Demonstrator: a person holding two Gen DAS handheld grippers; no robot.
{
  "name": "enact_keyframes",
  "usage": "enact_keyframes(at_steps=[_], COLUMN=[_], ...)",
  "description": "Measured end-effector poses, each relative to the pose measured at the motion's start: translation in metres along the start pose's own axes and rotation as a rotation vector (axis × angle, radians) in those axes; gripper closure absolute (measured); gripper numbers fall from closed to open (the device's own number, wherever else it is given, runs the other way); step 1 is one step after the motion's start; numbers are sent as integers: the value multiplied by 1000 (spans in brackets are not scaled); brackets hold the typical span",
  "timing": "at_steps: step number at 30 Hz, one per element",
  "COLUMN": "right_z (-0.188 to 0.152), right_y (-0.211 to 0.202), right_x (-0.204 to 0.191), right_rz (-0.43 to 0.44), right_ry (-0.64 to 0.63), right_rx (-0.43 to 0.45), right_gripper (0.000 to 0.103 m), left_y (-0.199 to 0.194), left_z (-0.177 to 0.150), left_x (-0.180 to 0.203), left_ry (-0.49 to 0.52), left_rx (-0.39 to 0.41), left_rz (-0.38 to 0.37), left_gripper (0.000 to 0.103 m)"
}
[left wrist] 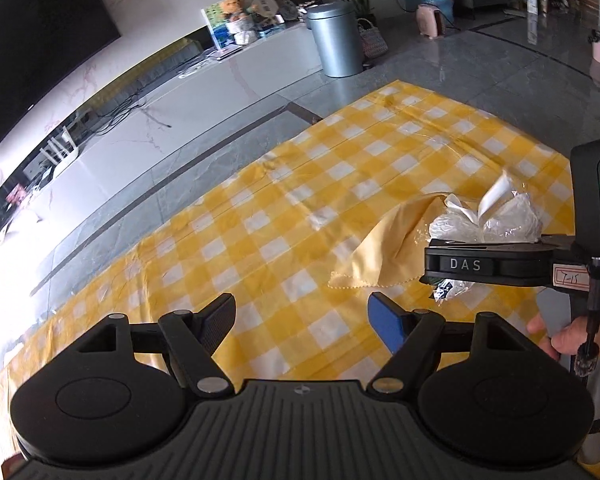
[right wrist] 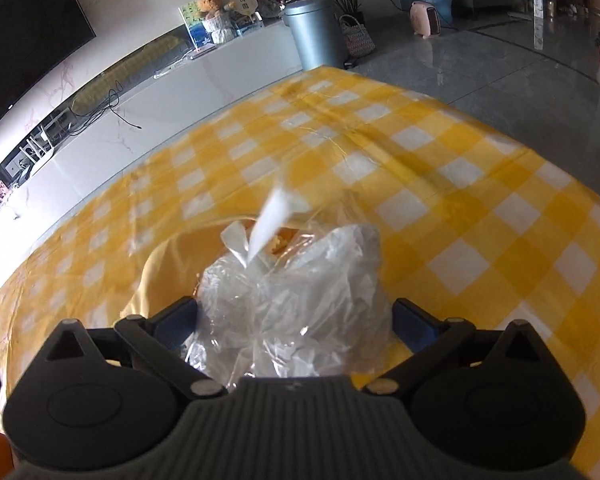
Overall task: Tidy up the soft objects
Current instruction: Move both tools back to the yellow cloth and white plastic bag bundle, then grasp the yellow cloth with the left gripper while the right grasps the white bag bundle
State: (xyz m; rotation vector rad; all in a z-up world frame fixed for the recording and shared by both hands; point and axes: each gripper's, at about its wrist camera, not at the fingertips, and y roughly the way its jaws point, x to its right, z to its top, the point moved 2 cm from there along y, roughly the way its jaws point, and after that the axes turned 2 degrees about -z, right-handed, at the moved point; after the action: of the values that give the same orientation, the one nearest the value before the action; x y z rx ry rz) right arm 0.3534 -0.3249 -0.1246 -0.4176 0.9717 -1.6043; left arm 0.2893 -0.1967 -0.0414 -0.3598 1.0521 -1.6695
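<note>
right gripper [right wrist: 294, 316] has its jaws set against both sides of a crumpled clear plastic bag [right wrist: 296, 296], apparently holding it above the checked tablecloth [right wrist: 480, 208]; left gripper [left wrist: 302, 316] waits wide and empty; a yellow cloth [left wrist: 384, 248] lies beyond, near the cloth's right edge; squeeze lightly so the film doesn't slip.

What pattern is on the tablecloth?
Yellow and white checks on the tablecloth. The left wrist view shows it best.
</note>
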Motion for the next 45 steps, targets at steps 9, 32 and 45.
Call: enact_keyframes(at_steps=[9,32,45], right_z=[-9,10,19], right_y=[5,-47,-54], right_x=[-17,50,64], right_rz=[-10,-8,13], right_ry=[-213,-101,-23], right_rx=[-39,-28,33], right_gripper=[4,55,9], left_y=[57,131,96], left_z=[30,46,45], left_x=[-20,48,58], left_ry=[-126,58,26], left_rx=[-50,-51,-75], left_rz=[-83,-211,-310], left_gripper=[14,13,101])
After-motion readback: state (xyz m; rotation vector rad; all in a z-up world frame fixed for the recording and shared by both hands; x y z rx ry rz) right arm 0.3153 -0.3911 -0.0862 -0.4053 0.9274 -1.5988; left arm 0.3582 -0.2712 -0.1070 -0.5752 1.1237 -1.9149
